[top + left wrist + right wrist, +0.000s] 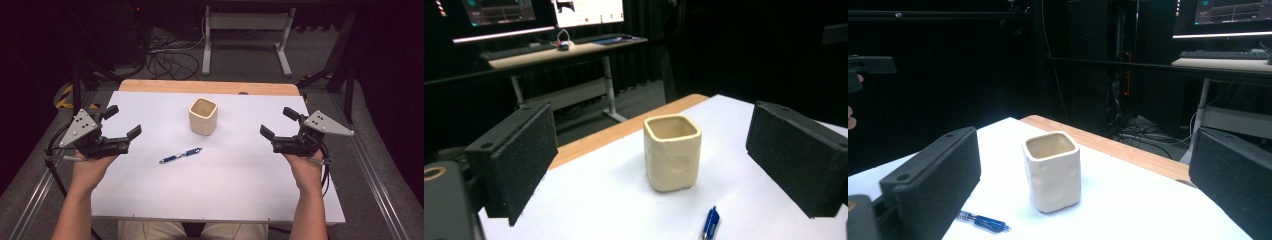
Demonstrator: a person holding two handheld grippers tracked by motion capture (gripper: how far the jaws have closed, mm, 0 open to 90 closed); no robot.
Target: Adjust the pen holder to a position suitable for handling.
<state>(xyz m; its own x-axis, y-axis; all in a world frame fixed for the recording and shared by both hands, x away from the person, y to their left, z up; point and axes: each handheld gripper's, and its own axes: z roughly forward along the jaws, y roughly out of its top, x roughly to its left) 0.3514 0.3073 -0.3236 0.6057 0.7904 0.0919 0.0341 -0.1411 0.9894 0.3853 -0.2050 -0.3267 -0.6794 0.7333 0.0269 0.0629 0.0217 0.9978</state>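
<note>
A smooth, glazed ceramic cup (203,116) stands on matt white paper (240,175) over wood.

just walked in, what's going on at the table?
A person sits at a white table with a handheld gripper in each hand. The left gripper and right gripper hover at opposite edges, jaws open, holding nothing, both aimed inward. Between them stands a cream square cup, upright and apparently empty. A blue pen lies flat on the table in front of the cup, nearer the person. Nothing is being touched; it looks like the start of a job with the pen and cup.
</note>
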